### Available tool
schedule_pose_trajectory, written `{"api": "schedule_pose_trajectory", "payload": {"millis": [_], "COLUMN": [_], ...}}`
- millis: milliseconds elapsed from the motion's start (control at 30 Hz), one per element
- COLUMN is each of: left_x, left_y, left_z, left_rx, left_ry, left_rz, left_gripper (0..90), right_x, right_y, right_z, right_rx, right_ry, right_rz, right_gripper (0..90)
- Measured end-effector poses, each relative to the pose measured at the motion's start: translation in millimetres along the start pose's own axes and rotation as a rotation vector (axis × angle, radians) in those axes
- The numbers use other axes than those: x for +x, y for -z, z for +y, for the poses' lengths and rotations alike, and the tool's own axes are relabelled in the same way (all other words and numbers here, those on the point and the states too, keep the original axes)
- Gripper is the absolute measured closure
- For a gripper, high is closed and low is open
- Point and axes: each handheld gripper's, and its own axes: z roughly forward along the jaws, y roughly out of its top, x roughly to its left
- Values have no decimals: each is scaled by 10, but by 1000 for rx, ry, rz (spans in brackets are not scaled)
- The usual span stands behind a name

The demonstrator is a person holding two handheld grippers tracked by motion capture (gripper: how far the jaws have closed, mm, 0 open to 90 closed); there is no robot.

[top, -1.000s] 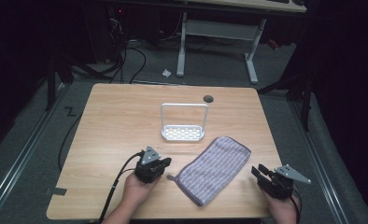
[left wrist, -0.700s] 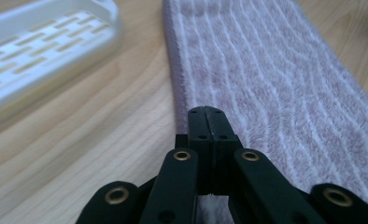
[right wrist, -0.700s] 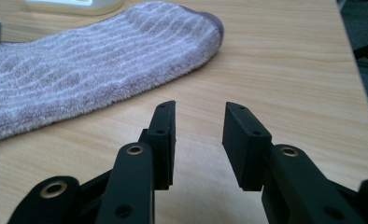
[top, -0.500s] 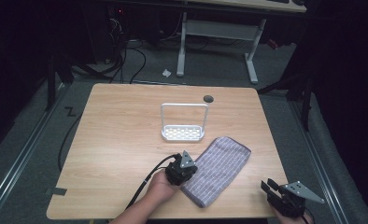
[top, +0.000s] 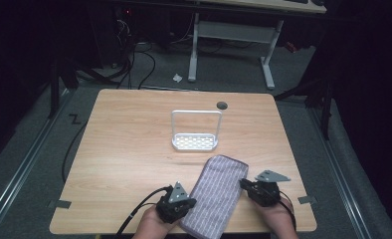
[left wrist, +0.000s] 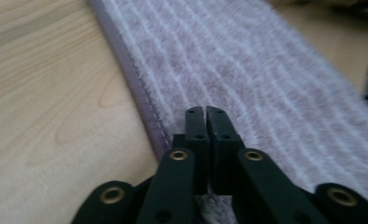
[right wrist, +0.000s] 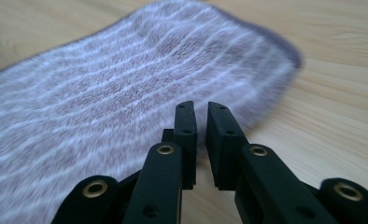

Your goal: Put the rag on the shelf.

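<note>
A lilac striped cloth (top: 219,191) lies flat and slantwise on the wooden table (top: 134,149) near its front edge. My left gripper (top: 191,202) rests at the cloth's left edge. In the left gripper view the jaws (left wrist: 205,112) stand almost together over the cloth's hemmed border (left wrist: 147,107), having just opened a little; I see nothing gripped between them. My right gripper (top: 243,184) is at the cloth's right edge. In the right gripper view its jaws (right wrist: 200,108) have just closed to a narrow slit above the cloth (right wrist: 126,93), with nothing seen between them.
A white wire rack with a perforated base (top: 195,135) stands upright in the middle of the table, beyond the cloth. A round cable hole (top: 222,105) sits near the far edge. Bare wood lies to the left and right of the rack.
The left hand has drawn back toward the table's front edge along the cloth's left side. The right hand has come in from the front right corner to the cloth's right edge, its jaws narrowed.
</note>
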Motion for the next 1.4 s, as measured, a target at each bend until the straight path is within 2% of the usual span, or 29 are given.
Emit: {"api": "schedule_pose_trajectory", "payload": {"millis": [33,67,133,167,267,367,467,567,667,700,767,833,867,900,967,1033,1067,1133,1200,1233,1333,1400], "left_x": [4,16,80,128,181,140,21,-41,2,43,171,338,435,487,589,664,681,700,669,661,600,581], "left_y": [23,58,75,54,8,-31,-11,-2,16,32,63,54,23,-6,-110,-244,-287,-401,-455,-469,-506,-505], "left_z": [6,25,71,86,72,-10,-85,-91,-66,-48,7,85,140,171,254,324,339,354,385,396,412,404], "left_rx": [-13,-36,-52,-41,-3,45,52,61,41,23,-20,-63,-75,-79,-73,-55,-43,-28,-22,-17,-5,-7], "left_ry": [6,11,1,14,22,38,32,20,24,28,67,108,133,142,143,138,138,133,104,93,61,67], "left_rz": [3,18,70,86,101,73,16,3,5,21,60,109,147,159,195,257,263,245,255,254,284,276], "left_gripper": [808,796,766,759,774,797,796,782,753,741,714,666,627,604,557,530,519,504,509,526,616,686], "right_x": [55,72,139,196,331,470,528,523,525,529,533,509,493,476,441,425,416,405,403,400,409,425], "right_y": [-104,-127,-201,-240,-292,-341,-373,-347,-299,-306,-328,-300,-280,-262,-250,-250,-249,-247,-253,-256,-255,-251], "right_z": [44,59,115,133,166,188,213,237,250,241,197,180,174,160,134,110,98,87,82,85,81,80], "right_rx": [26,27,26,23,27,26,30,15,-12,-4,27,22,18,14,15,23,17,16,12,11,11,12], "right_ry": [31,40,60,74,109,145,154,141,141,144,159,144,144,140,126,118,111,103,98,99,98,98], "right_rz": [13,18,54,67,94,120,138,140,146,144,111,96,70,45,46,41,43,41,46,48,40,33], "right_gripper": [840,840,840,840,838,831,815,773,753,750,748,742,736,728,726,726,727,729,731,731,732,729]}}
